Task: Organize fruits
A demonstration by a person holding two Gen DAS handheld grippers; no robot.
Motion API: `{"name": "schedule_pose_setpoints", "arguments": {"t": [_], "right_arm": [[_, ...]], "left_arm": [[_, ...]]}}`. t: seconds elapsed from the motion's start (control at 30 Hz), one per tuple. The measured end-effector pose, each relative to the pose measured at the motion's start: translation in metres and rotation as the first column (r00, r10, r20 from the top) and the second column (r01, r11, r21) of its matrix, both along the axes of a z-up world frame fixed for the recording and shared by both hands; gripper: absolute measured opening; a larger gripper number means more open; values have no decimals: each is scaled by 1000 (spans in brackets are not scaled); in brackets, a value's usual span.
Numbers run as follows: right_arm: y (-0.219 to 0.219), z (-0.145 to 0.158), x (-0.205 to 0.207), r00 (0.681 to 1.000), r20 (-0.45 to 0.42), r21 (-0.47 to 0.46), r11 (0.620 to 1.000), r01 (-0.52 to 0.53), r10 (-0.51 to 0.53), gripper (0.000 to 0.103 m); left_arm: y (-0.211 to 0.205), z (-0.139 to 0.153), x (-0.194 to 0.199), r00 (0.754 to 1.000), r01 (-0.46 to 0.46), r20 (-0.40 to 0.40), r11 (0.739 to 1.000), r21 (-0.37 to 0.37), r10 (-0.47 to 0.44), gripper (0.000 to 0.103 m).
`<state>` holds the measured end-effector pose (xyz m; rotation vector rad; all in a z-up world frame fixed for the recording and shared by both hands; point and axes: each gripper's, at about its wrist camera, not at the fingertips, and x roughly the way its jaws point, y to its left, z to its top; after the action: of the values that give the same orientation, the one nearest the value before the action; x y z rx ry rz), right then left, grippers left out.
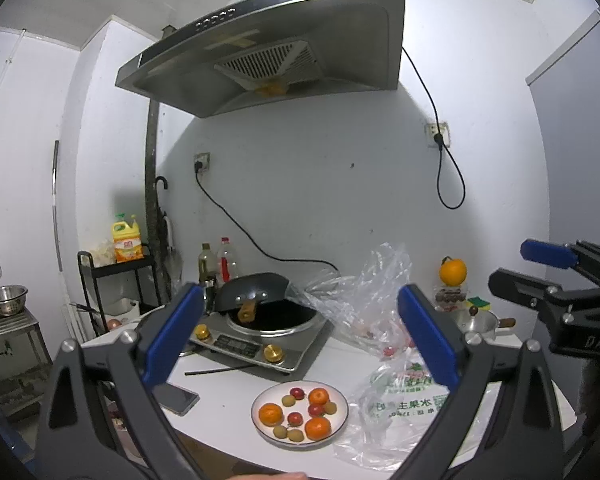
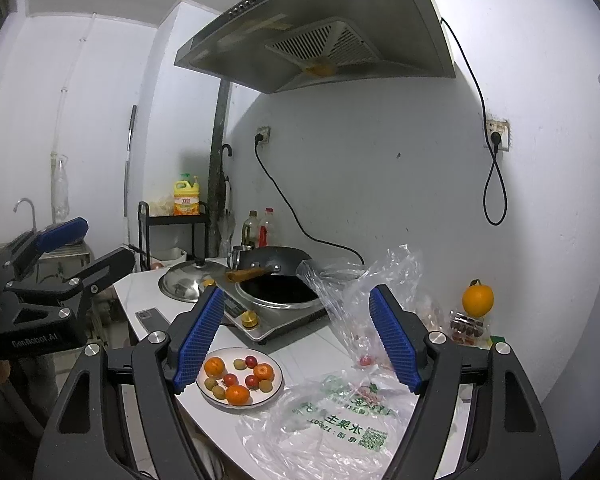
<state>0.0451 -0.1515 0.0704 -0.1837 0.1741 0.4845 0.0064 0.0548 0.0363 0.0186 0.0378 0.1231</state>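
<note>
On the white plate [image 2: 274,390] in front of you lie three orange tangerines [image 2: 237,394], dark red cherry-like fruits [image 2: 252,380] and dull yellow-green ones [image 2: 265,385]. Right of the plate, your clear plastic bag [image 2: 340,420] carries green printed lettering, and beyond it a bright orange [image 2: 477,299] tops a clear box. Both your grippers, left gripper [image 1: 300,340] and right gripper [image 2: 298,342], show blue ribbed pads on black frames; behind the plate, the black wok [image 2: 276,280] sits on a silver cooker [image 2: 260,326] with brass-yellow knobs.

a black wok [image 2: 278,280] sits on the induction cooker [image 2: 268,320], a steel lid [image 2: 188,280] just beside.
</note>
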Motion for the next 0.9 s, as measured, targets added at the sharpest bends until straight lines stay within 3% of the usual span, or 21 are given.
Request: {"name": "schedule_pose_setpoints", "arguments": {"t": [0.9], "right_arm": [[-1,-3,2,1000,-5,-2,1000,5,-5,78]], "left_arm": [[3,-5,2,1000,0,-5,1000,-2,0,99]]}}
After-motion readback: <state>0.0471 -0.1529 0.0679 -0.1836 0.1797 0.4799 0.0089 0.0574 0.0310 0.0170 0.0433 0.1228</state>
